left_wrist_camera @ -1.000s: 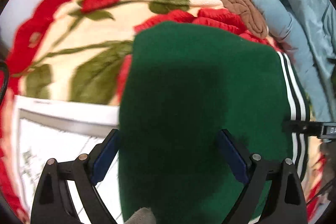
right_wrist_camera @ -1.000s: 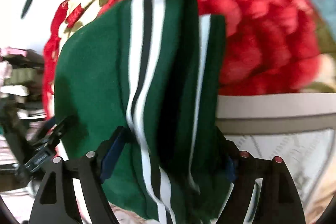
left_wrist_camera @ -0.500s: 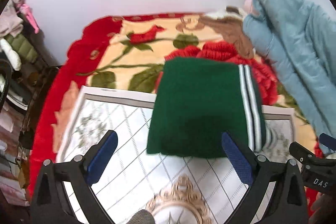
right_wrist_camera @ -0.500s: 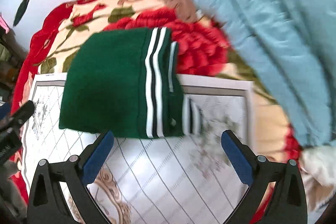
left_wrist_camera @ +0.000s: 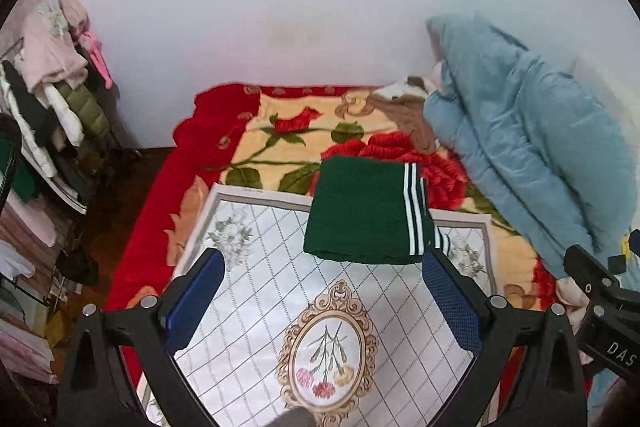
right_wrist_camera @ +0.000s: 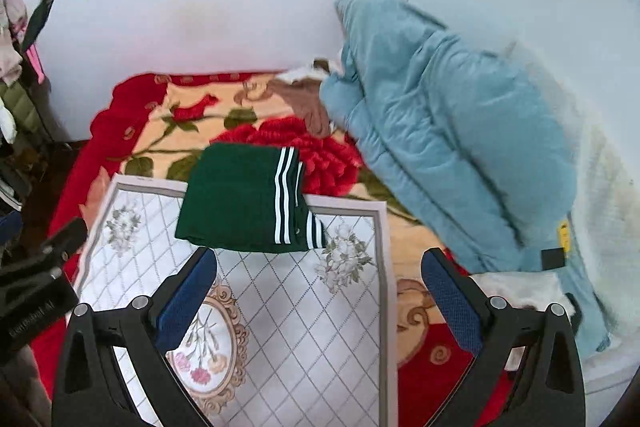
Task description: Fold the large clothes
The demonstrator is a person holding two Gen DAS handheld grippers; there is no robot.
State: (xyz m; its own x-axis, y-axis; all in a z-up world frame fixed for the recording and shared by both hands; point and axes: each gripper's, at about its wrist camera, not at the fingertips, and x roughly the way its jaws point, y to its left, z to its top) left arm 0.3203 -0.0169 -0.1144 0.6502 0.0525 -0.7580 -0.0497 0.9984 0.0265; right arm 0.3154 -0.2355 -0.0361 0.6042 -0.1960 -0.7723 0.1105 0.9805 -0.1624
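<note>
Green folded garment (left_wrist_camera: 364,215) lies on the white mat (left_wrist_camera: 256,291); both tools (left_wrist_camera: 320,301) (right_wrist_camera: 320,291) gape empty.

The bed (left_wrist_camera: 160,227) is covered by a red-bordered cream blanket printed with roses (left_wrist_camera: 280,131). A white diamond-patterned mat with floral medallion (left_wrist_camera: 344,311) is laid flat on it. A folded dark green garment with white stripes (left_wrist_camera: 360,215) is placed across the mat's far edge. A light blue padded quilt (right_wrist_camera: 448,131) is heaped along the right side.
</note>
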